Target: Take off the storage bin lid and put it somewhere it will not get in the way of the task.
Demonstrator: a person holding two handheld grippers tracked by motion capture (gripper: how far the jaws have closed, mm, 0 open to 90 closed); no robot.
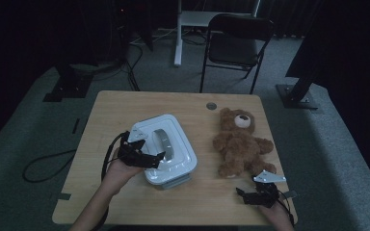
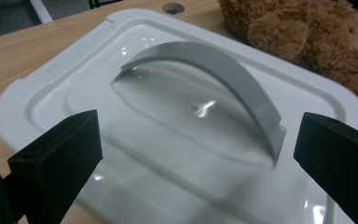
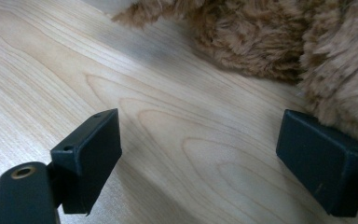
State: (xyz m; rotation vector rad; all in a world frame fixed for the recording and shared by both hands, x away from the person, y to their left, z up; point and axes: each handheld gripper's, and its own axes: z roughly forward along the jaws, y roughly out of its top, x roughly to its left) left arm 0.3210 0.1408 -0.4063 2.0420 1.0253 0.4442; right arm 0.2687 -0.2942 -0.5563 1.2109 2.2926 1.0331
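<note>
We held the left gripper (image 1: 160, 155) wide open over the white lid (image 2: 177, 116); the right gripper (image 1: 241, 192) gaped beside the teddy bear (image 1: 240, 142).

The storage box lid (image 1: 173, 144) is glossy white with a pale grey arched handle (image 2: 223, 70). The teddy bear (image 1: 241, 142) has shaggy golden-brown fur and a cream muzzle. The counter (image 1: 125, 110) is light wood with wavy grain. Both tongs are matte black.

Two grippers at a wooden table (image 1: 125, 103)

The left gripper (image 1: 150, 159) hovered over the white lidded box (image 1: 173, 159); the teddy bear (image 1: 241, 142) lay at three o'clock, right gripper (image 1: 250, 195) just below its foot.
</note>
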